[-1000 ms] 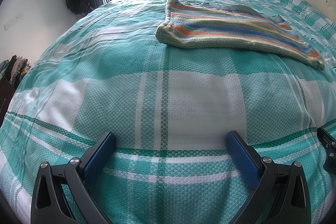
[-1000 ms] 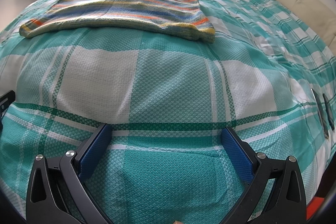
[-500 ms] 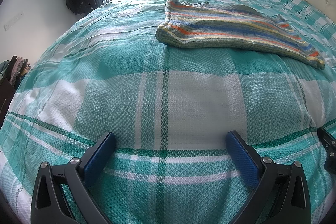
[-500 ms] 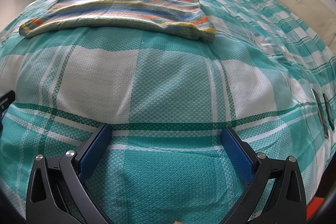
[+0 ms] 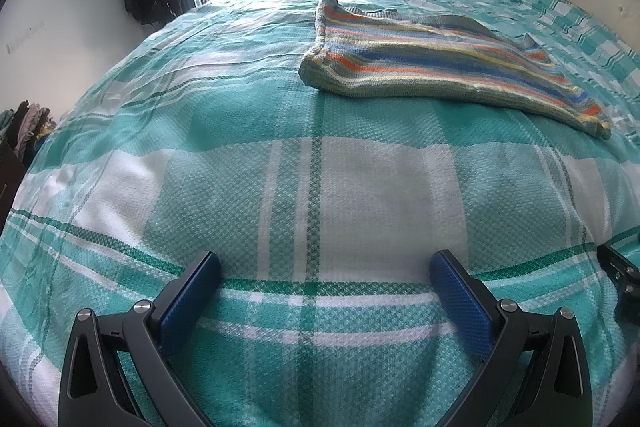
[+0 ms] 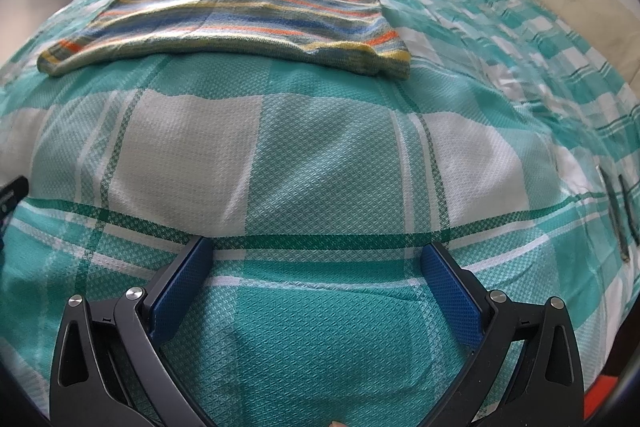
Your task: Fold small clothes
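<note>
I count one striped knit top lying on one bed, two grippers, left and right, each with two blue-padded fingers

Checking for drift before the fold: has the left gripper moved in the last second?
No. The left gripper sits open over the same plaid crossing of the bedspread, and the striped knit top keeps its place in view.
</note>
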Motion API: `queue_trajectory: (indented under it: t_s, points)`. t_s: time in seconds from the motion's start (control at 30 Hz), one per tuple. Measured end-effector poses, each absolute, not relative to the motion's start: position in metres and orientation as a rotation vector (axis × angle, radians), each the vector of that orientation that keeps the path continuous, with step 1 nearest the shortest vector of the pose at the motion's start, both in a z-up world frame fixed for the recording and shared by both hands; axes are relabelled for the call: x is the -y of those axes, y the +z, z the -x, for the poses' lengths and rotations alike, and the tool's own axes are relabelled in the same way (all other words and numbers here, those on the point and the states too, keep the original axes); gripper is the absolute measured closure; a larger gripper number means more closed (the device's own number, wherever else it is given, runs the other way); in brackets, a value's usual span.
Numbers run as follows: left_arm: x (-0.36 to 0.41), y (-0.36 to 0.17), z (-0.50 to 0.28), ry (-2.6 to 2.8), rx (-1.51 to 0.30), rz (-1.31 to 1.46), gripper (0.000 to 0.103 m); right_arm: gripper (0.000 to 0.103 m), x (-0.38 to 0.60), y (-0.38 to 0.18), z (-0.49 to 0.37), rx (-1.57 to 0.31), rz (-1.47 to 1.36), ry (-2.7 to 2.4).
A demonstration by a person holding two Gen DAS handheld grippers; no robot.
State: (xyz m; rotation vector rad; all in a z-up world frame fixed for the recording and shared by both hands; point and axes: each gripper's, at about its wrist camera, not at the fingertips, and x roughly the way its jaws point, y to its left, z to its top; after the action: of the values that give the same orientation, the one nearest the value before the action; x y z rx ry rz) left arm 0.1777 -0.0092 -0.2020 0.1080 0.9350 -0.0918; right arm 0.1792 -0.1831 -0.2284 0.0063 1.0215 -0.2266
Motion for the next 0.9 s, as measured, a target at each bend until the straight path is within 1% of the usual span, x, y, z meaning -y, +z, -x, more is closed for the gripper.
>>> queue_trajectory:
  t_s: [0.1, 0.23, 0.27, 0.33, 0.37, 0.4, 0.47, 0.6, 0.67, 0.73, 0.77, 0.83, 0.9]
  points:
    - [0.016, -0.177, -0.17, -0.134, -0.956, -0.118, 0.002, 0.001, 0.21, -0.21, -0.181, -1.081, -0.133, -0.106]
    - [0.065, -0.13, -0.149, -0.336, -0.813, -0.216, 0.001, 0.001, 0.285, -0.166, -0.2, -0.989, -0.329, -0.001]
    - [0.078, -0.126, -0.15, -0.378, -0.809, -0.235, 0.001, 0.001, 0.312, -0.155, -0.217, -0.966, -0.364, 0.005]
    - [0.105, -0.12, -0.156, -0.46, -0.829, -0.234, 0.001, 0.002, 0.345, -0.152, -0.247, -0.962, -0.428, 0.031]
    - [0.118, -0.118, -0.162, -0.492, -0.848, -0.206, 0.001, 0.011, 0.362, -0.154, -0.264, -0.961, -0.473, 0.046]
    - [0.124, -0.117, -0.166, -0.505, -0.86, -0.174, 0.001, 0.027, 0.378, -0.159, -0.282, -0.964, -0.523, 0.064]
    - [0.128, -0.115, -0.171, -0.52, -0.883, -0.109, 0.001, 0.038, 0.397, -0.172, -0.31, -0.97, -0.607, 0.093]
    - [0.113, -0.117, -0.172, -0.491, -0.9, -0.062, 0.001, 0.038, 0.414, -0.211, -0.354, -0.948, -0.803, 0.151]
    - [0.097, -0.122, -0.172, -0.451, -0.904, -0.067, 0.001, 0.039, 0.41, -0.237, -0.366, -0.985, -0.899, 0.197]
    - [0.076, -0.132, -0.171, -0.414, -0.93, -0.062, 0.001, 0.062, 0.403, -0.25, -0.37, -1.042, -0.876, 0.202]
    - [0.066, -0.138, -0.172, -0.396, -0.95, -0.054, 0.001, 0.092, 0.402, -0.25, -0.369, -1.058, -0.805, 0.152]
    - [0.046, -0.146, -0.173, -0.364, -0.977, -0.025, 0.002, 0.095, 0.411, -0.241, -0.357, -1.015, -0.828, 0.115]
    - [0.024, -0.149, -0.174, -0.334, -0.974, 0.02, 0.002, 0.096, 0.408, -0.212, -0.345, -0.982, -0.757, 0.094]
